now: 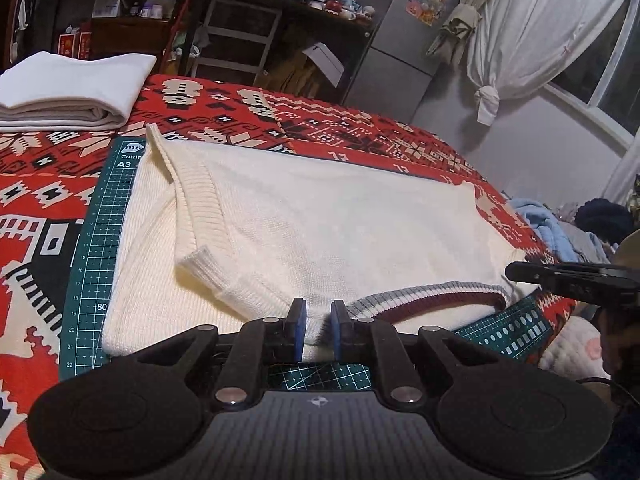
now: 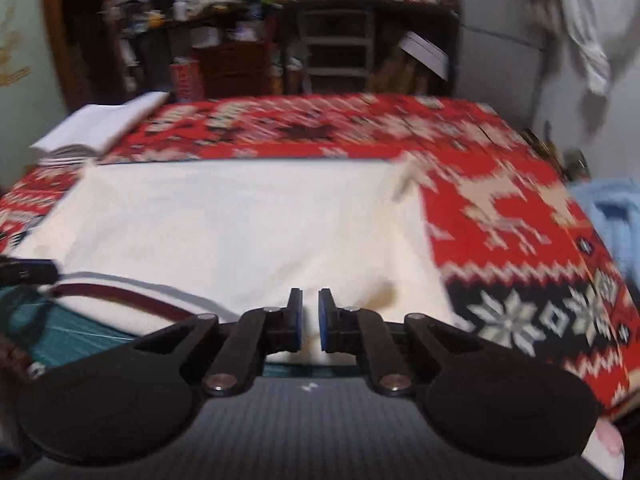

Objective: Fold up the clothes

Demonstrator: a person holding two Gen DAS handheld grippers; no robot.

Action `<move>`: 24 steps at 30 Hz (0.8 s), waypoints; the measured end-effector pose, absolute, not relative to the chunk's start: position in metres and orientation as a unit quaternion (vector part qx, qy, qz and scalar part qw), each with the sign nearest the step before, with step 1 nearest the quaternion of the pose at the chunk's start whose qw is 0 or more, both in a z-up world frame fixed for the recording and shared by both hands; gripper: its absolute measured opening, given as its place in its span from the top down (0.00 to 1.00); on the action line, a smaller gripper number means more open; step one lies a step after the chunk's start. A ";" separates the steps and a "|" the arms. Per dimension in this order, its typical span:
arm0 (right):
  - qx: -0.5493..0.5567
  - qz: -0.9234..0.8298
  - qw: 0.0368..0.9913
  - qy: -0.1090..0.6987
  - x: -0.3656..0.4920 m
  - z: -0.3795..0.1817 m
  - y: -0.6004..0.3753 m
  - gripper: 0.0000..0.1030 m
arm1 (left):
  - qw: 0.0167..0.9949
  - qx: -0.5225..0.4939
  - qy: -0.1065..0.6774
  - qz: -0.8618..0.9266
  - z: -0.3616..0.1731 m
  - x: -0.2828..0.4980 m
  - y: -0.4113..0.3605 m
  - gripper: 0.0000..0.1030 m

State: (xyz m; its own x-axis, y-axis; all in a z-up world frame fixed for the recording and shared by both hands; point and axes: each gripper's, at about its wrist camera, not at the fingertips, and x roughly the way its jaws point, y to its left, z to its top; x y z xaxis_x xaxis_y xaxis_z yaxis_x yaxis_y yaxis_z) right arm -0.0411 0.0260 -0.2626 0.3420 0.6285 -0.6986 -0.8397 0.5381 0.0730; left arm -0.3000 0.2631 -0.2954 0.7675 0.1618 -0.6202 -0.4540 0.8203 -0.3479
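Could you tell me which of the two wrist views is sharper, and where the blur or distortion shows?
Left wrist view: sharp, the sweater knit and cutting mat grid read clearly; fisheye bends the window frame at the right edge. Right wrist view: motion-blurred throughout, the red patterned blanket smeared and the sweater textureless, only the right gripper fairly crisp.

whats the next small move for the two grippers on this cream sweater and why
Probably ease both grippers forward and close on the near edge. The left gripper and right gripper both sit open at the near edge of the cream sweater, gripping nothing, and one sleeve already lies folded across it.
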 end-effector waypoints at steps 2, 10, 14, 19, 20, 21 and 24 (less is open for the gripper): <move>-0.121 0.453 0.805 0.363 -0.033 -0.267 0.014 0.94 | 0.907 -0.249 0.294 0.169 -0.296 -0.300 0.263 0.87; -0.076 0.450 0.816 0.354 -0.025 -0.259 0.003 0.91 | 0.907 -0.253 0.290 0.169 -0.297 -0.301 0.263 0.87; -0.075 0.436 0.822 0.358 -0.013 -0.263 0.013 0.91 | 0.907 -0.254 0.290 0.169 -0.297 -0.301 0.263 0.87; -0.072 0.427 0.827 0.360 -0.012 -0.273 0.006 0.93 | 0.907 -0.257 0.288 0.168 -0.298 -0.302 0.265 0.87; -0.076 0.428 0.827 0.356 -0.014 -0.274 0.005 0.93 | 0.907 -0.257 0.288 0.168 -0.298 -0.302 0.265 0.87; -0.079 0.429 0.828 0.353 -0.016 -0.275 0.004 0.93 | 0.907 -0.257 0.289 0.169 -0.297 -0.301 0.265 0.87; -0.077 0.430 0.827 0.353 -0.018 -0.276 0.000 0.93 | 0.903 -0.262 0.289 0.177 -0.295 -0.301 0.264 0.87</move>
